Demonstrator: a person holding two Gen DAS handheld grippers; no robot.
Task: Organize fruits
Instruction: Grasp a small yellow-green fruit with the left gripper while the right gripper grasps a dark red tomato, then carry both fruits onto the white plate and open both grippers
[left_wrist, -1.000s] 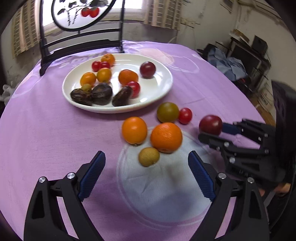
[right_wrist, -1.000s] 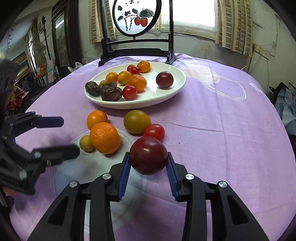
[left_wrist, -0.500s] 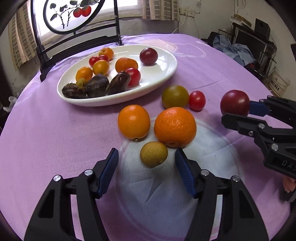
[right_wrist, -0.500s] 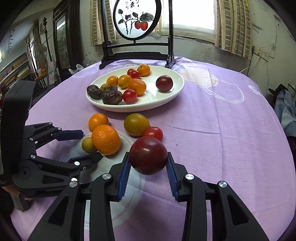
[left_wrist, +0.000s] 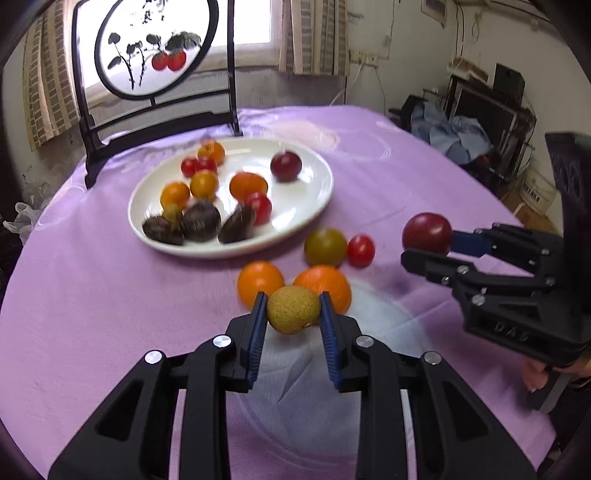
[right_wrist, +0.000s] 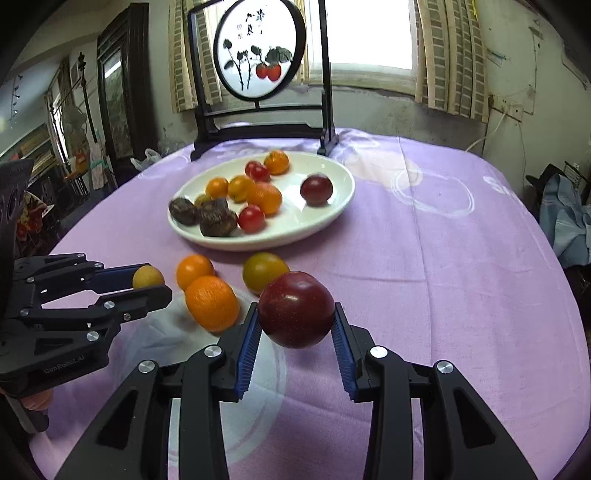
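My left gripper (left_wrist: 293, 314) is shut on a small tan round fruit (left_wrist: 293, 309), lifted a little off the purple cloth; the same fruit (right_wrist: 147, 277) shows between its jaws in the right wrist view. My right gripper (right_wrist: 296, 325) is shut on a dark red plum (right_wrist: 296, 309), held above the cloth; that plum (left_wrist: 426, 232) appears at the right of the left wrist view. Loose on the cloth lie two oranges (left_wrist: 322, 287) (left_wrist: 259, 281), a green-brown tomato (left_wrist: 325, 246) and a small red tomato (left_wrist: 360, 251). A white oval plate (left_wrist: 310, 206) holds several fruits.
A black stand with a round painted panel (left_wrist: 147, 48) rises behind the plate at the table's far edge. The round table under the purple cloth (right_wrist: 443, 258) drops off at the right. A hand (left_wrist: 533, 374) grips the right tool. Clutter fills the room's right side.
My left gripper's jaws closed around the small tan fruit and raised it slightly off the cloth. The right gripper kept the plum and stayed nearly still.
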